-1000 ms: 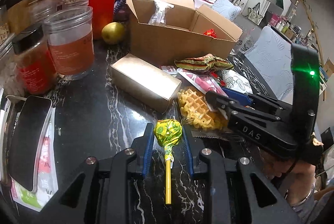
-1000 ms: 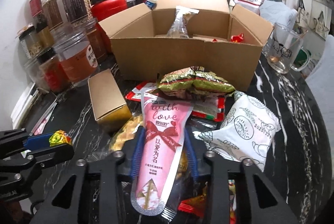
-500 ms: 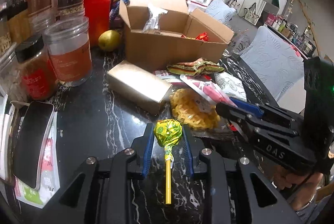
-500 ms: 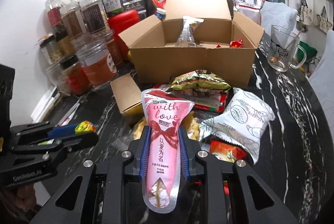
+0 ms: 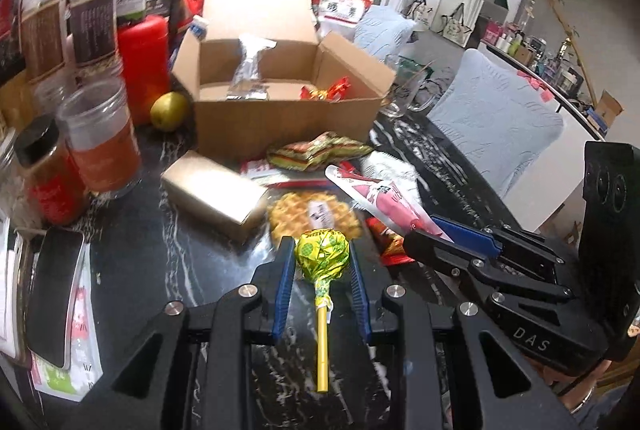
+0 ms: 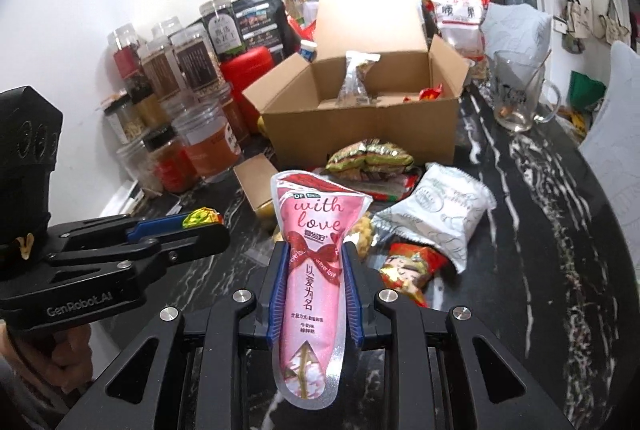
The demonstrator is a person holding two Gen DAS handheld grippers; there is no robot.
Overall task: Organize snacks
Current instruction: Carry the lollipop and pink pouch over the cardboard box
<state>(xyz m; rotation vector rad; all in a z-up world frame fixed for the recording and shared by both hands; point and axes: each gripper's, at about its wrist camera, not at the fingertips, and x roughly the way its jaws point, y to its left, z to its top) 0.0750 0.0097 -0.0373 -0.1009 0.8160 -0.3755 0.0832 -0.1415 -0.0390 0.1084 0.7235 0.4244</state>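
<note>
Jars [image 5: 100,145] crowd the table's left edge; next comes an open cardboard box [image 5: 280,117] w/ a clear packet and red candy inside. Left gripper [image 5: 322,266] pinches a green-wrapped lollipop [image 5: 320,250], stick trailing back; right gripper [image 6: 316,270] pinches a pink "with love" pouch [image 6: 310,262]. Both snacks hang above the loose pile, short of the box. Best approach, likely: carry each over the rim, lower inside, then release, one at a time. Box floor mostly hidden; left view blurred; jar labels unreadable.
</note>
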